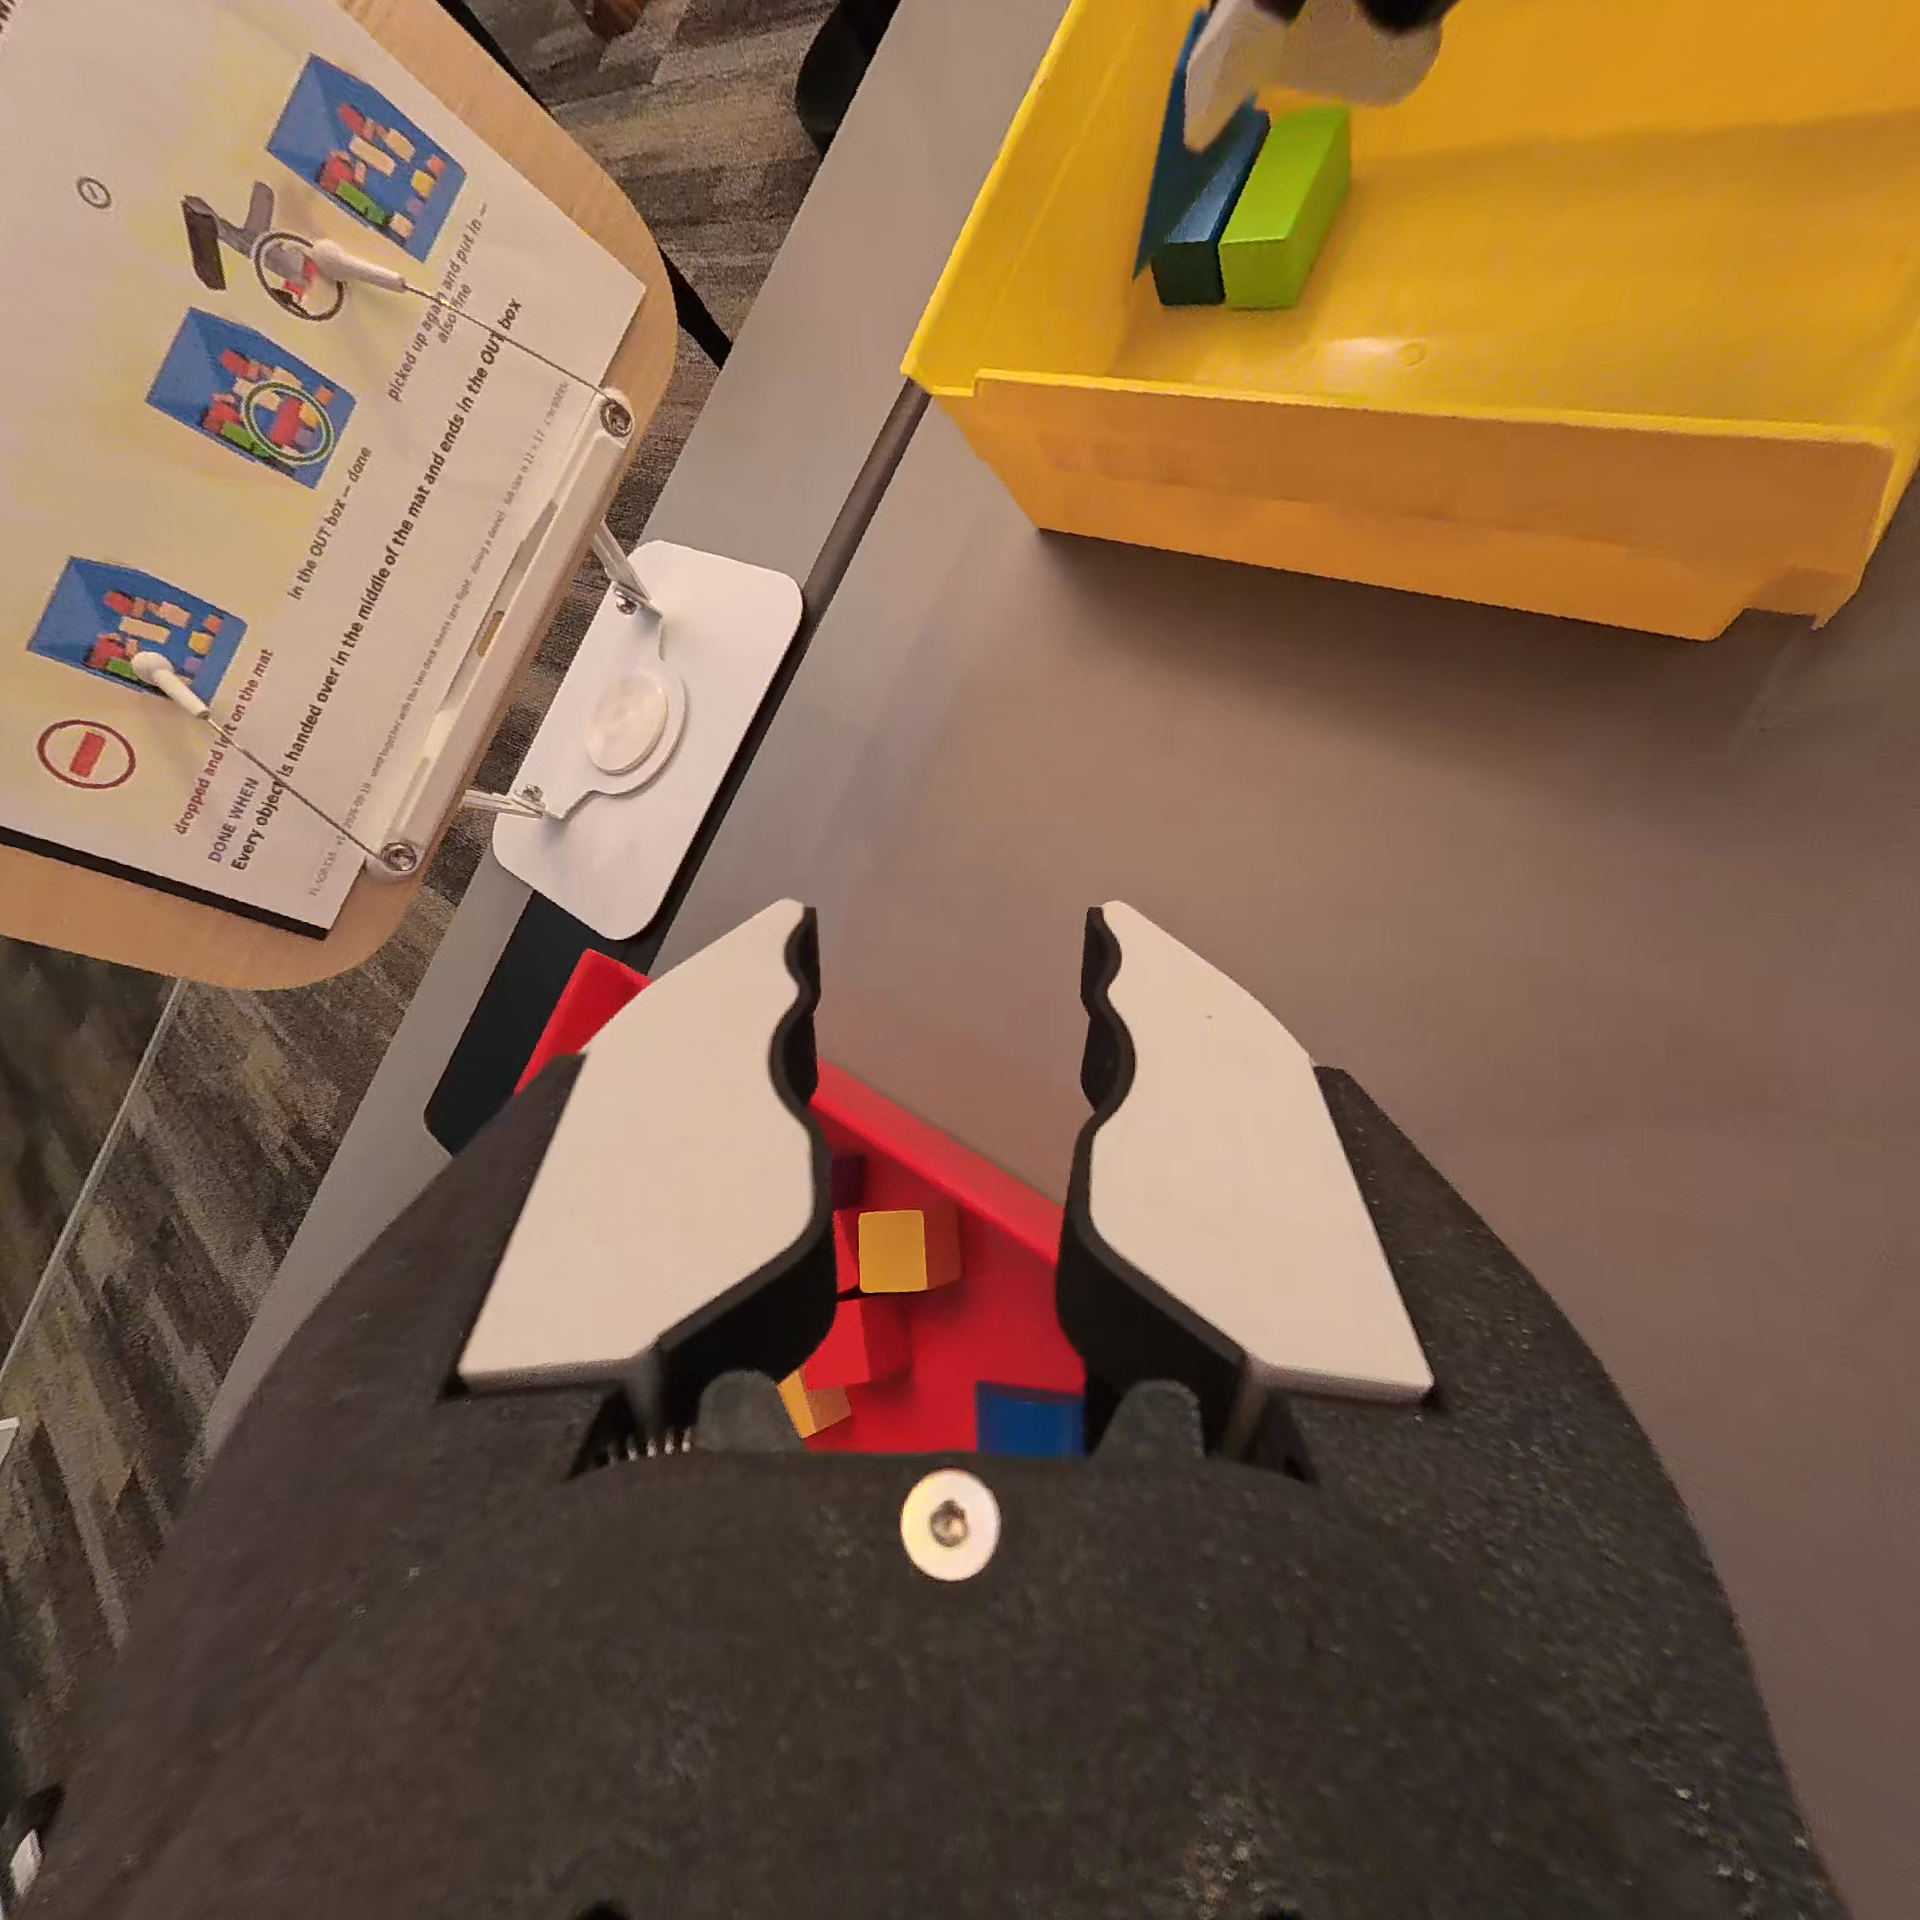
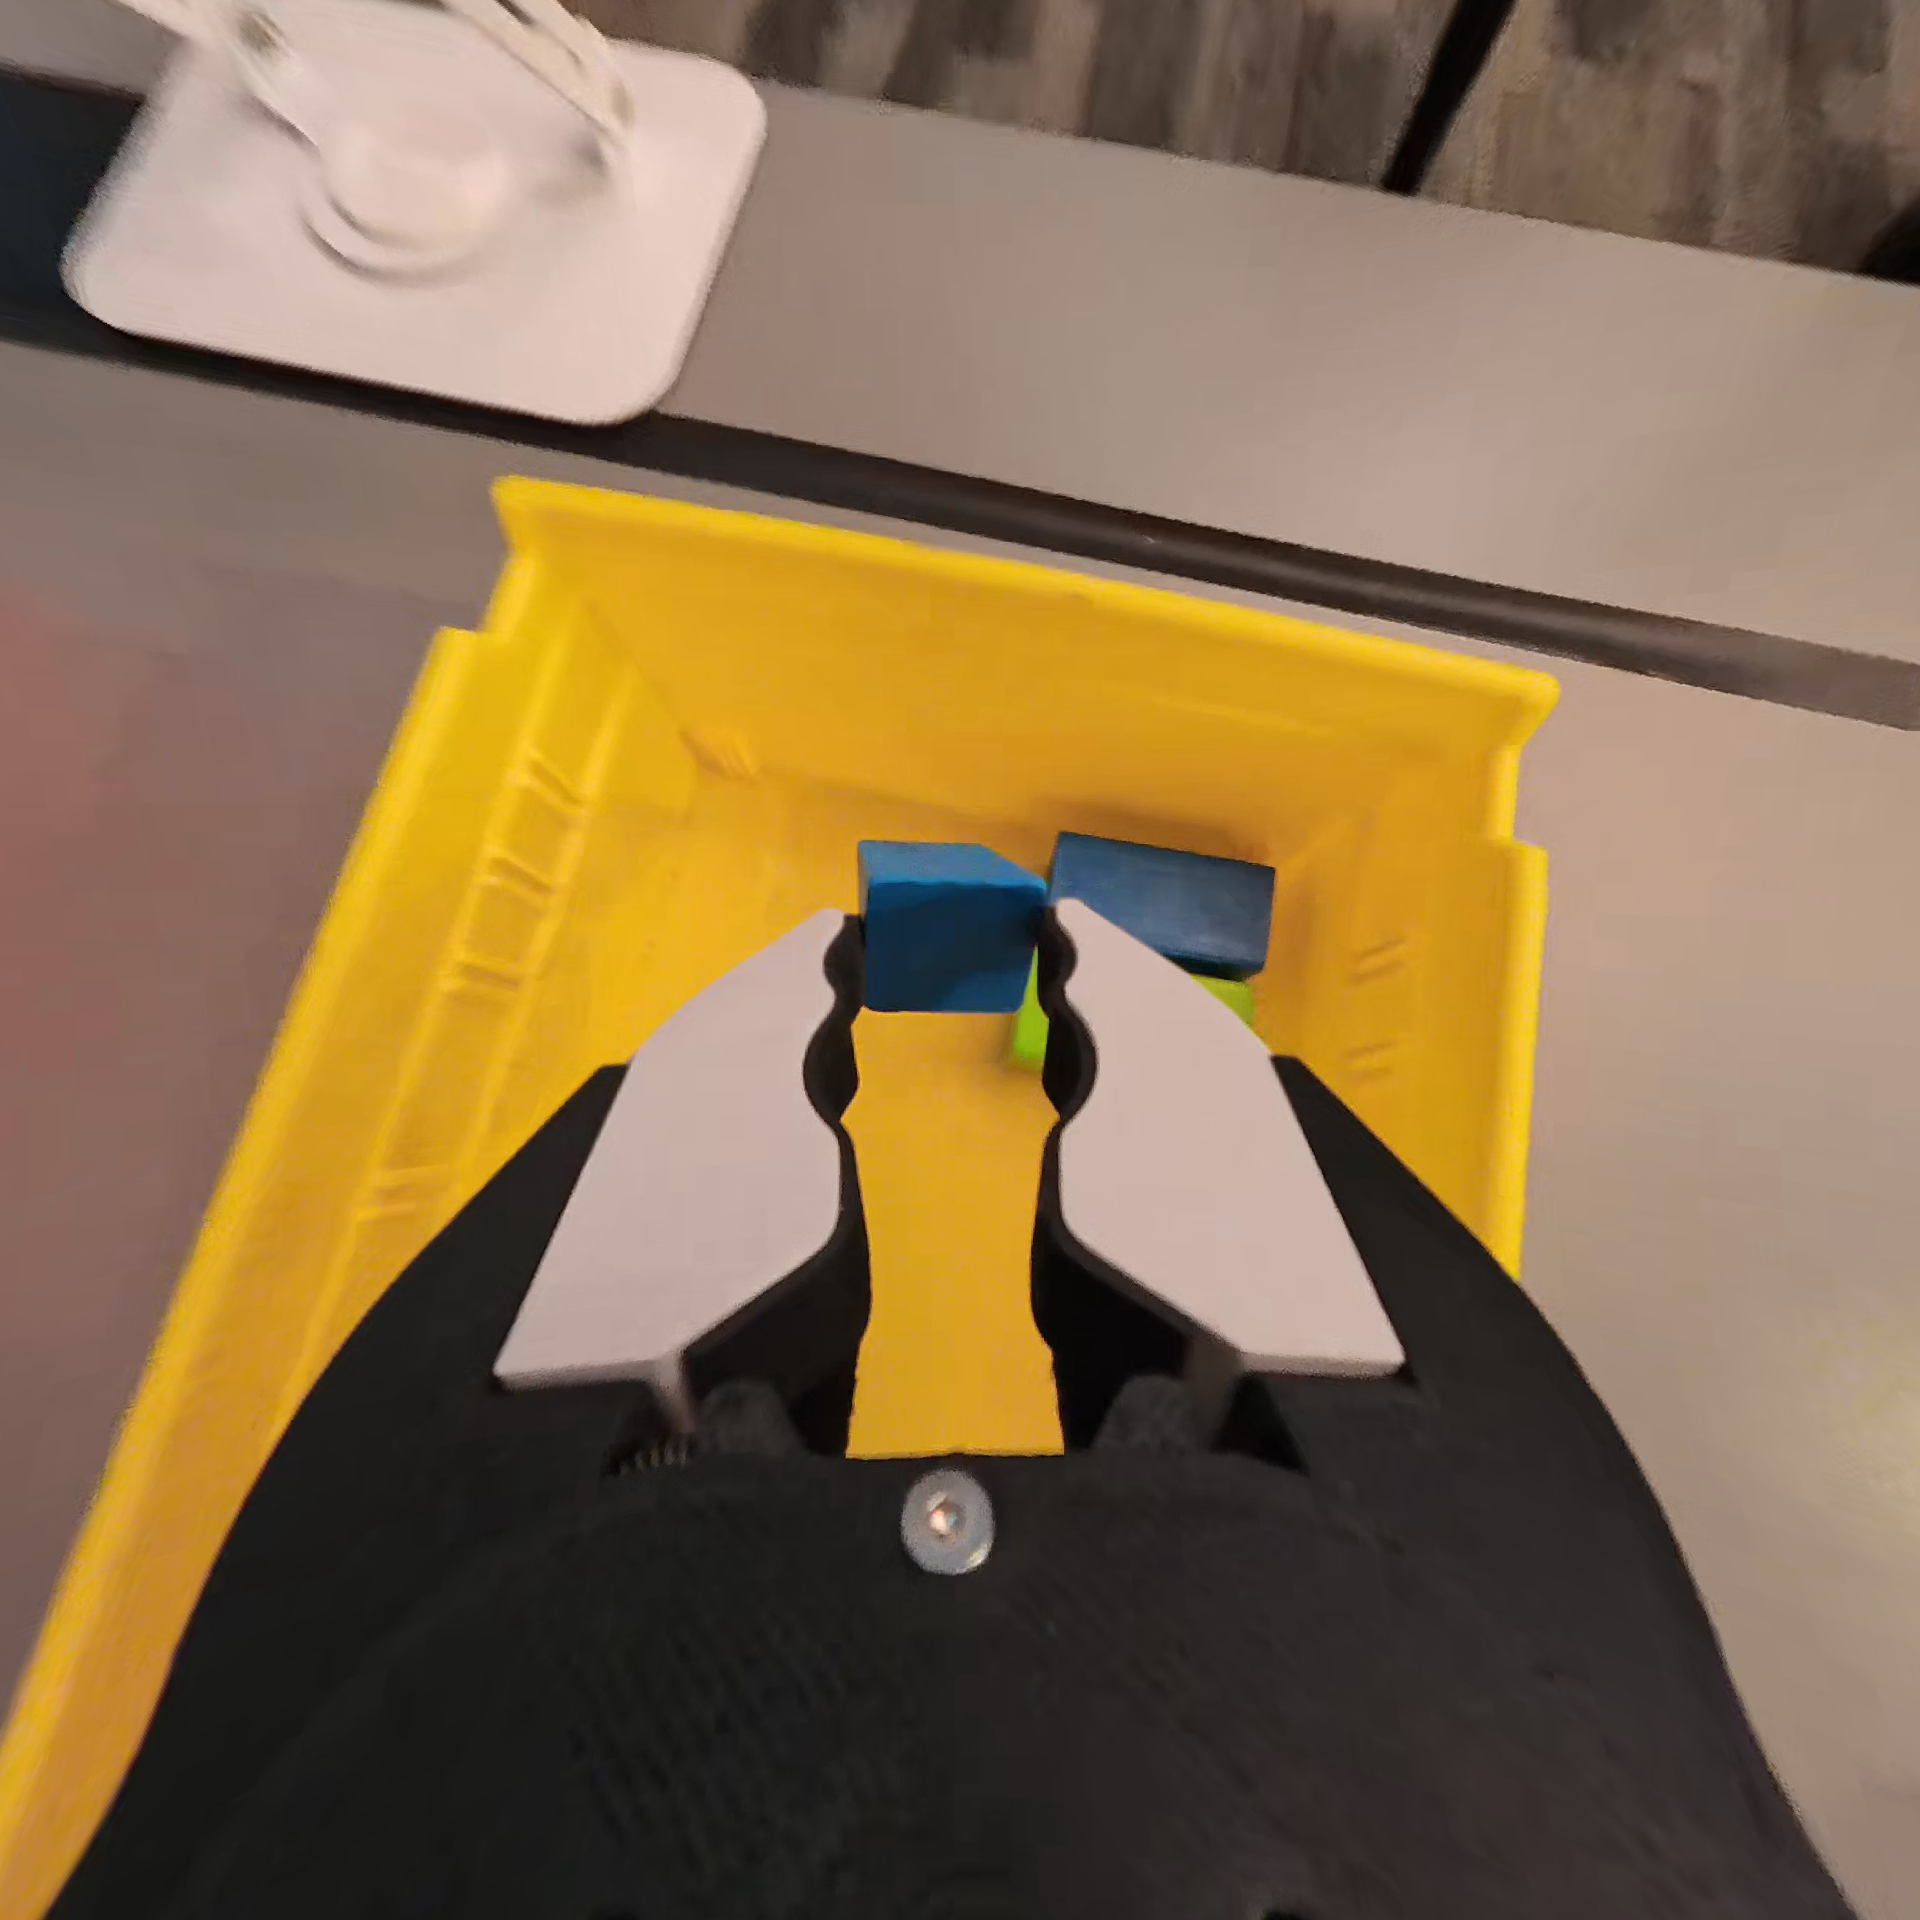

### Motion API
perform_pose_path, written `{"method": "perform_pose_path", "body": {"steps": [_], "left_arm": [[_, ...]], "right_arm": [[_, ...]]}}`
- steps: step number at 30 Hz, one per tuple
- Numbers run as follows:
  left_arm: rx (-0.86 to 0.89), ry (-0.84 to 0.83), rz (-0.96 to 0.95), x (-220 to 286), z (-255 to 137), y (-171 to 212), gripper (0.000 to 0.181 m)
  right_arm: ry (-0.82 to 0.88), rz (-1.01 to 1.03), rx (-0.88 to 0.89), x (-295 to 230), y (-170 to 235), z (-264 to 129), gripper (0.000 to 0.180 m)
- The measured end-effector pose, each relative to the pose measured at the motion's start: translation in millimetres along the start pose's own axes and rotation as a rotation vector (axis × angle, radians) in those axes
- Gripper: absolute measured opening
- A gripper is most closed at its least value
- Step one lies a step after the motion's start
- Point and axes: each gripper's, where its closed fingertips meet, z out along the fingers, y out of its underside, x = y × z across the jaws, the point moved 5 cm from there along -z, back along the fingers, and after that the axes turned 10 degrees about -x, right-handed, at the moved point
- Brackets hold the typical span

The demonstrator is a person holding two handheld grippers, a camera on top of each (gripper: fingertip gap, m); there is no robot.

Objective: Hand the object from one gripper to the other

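My right gripper (image 2: 948, 912) is inside the yellow bin (image 2: 644, 831), its fingertips closed on a blue block (image 2: 951, 925) held low over the bin floor. A second blue block (image 2: 1164, 899) lies just right of it on a light green block (image 2: 1231, 1003). In the left wrist view the right gripper (image 1: 1247, 73) shows at the top, over the yellow bin (image 1: 1351, 488) with the blue (image 1: 1210, 197) and green (image 1: 1288, 208) blocks. My left gripper (image 1: 948, 925) is open and empty above the red bin (image 1: 935, 1132), which holds yellow (image 1: 894, 1252), red and blue blocks.
A grey table (image 1: 1351, 935) carries both bins. A white stand base (image 1: 644, 727) at the table's left edge holds a wooden board with a printed instruction sheet (image 1: 312, 416). The base also shows in the right wrist view (image 2: 416, 229). Carpet lies beyond the table edge.
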Motion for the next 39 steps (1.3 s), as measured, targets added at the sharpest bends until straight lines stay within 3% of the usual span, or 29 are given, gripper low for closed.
{"method": "perform_pose_path", "body": {"steps": [7,14,28,29,31,39], "left_arm": [[-0.009,-0.016,-0.021,-5,-1,4,0.047],[-0.007,-0.028,-0.029,-9,-6,6,0.044],[-0.036,-0.042,-0.025,-10,-6,10,0.043],[-0.041,-0.042,-0.024,-10,-5,10,0.043],[-0.044,-0.039,-0.021,-9,-4,10,0.043],[-0.050,-0.042,-0.027,-12,-6,13,0.043]], "right_arm": [[0.151,-0.031,-0.076,3,10,38,0.033],[0.115,-0.045,-0.223,-5,28,55,0.033],[0.177,-0.093,-0.277,-14,30,62,0.033],[0.179,-0.092,-0.290,-15,31,63,0.016],[0.172,-0.086,-0.289,-14,32,66,0.008],[0.168,-0.083,-0.284,-11,28,59,0.021]]}}
